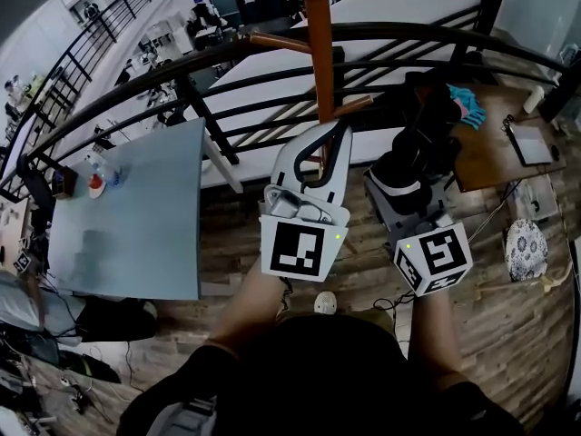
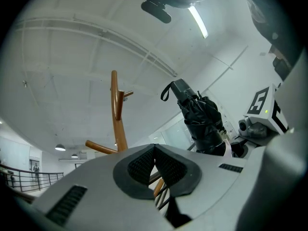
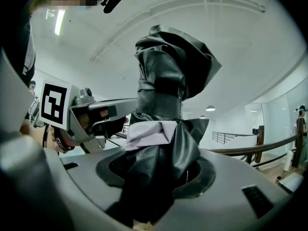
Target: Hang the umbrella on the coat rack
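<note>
One wooden coat rack [image 1: 319, 53] up ahead and one folded black umbrella [image 3: 166, 105], a single of each. Two grippers in shot, the left gripper [image 2: 154, 160] and the right gripper [image 3: 154, 174], each carrying one marker cube, so two cubes: the left cube [image 1: 295, 248] and the right cube [image 1: 438, 257]. Counters, two again: one grey counter [image 1: 145, 225] and one brown wooden counter [image 1: 486, 157], with one black railing [image 1: 408, 31] curving behind.

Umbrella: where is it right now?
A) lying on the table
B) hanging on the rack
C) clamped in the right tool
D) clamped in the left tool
C: the right tool is closed on the folded black umbrella, while the left tool is shut on nothing.
</note>
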Tool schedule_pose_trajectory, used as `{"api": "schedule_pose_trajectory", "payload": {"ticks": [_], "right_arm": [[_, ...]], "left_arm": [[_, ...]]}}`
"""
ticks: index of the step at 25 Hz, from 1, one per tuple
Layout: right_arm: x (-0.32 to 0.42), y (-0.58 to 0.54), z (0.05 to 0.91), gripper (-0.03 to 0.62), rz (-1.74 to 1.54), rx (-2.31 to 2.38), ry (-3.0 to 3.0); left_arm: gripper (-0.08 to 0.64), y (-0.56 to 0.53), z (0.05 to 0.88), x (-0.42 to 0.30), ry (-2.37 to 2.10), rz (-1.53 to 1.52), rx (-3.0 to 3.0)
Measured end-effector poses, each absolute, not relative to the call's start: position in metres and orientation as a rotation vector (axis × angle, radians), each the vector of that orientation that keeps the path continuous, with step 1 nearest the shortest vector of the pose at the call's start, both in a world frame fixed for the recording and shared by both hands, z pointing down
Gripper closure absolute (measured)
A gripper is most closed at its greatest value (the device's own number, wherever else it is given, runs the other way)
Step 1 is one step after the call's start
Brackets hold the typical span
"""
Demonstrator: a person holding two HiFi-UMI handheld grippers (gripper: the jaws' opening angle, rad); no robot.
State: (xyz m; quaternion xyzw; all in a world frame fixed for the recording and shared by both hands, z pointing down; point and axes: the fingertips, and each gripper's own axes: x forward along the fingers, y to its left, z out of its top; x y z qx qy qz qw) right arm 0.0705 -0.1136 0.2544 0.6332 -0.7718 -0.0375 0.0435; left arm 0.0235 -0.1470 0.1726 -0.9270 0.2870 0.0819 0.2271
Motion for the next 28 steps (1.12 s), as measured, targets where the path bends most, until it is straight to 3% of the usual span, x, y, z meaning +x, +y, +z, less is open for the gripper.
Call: {"api": "schedule_pose_trajectory", "payload": {"ticks": [28], "right_arm": [[0.096, -0.137, 0.287, 0.353, -0.018, 1.908, -2.341]], "left_arm": [[0.548, -0.18, 0.195, 0.037, 0.878, 0.189, -2.581]]}}
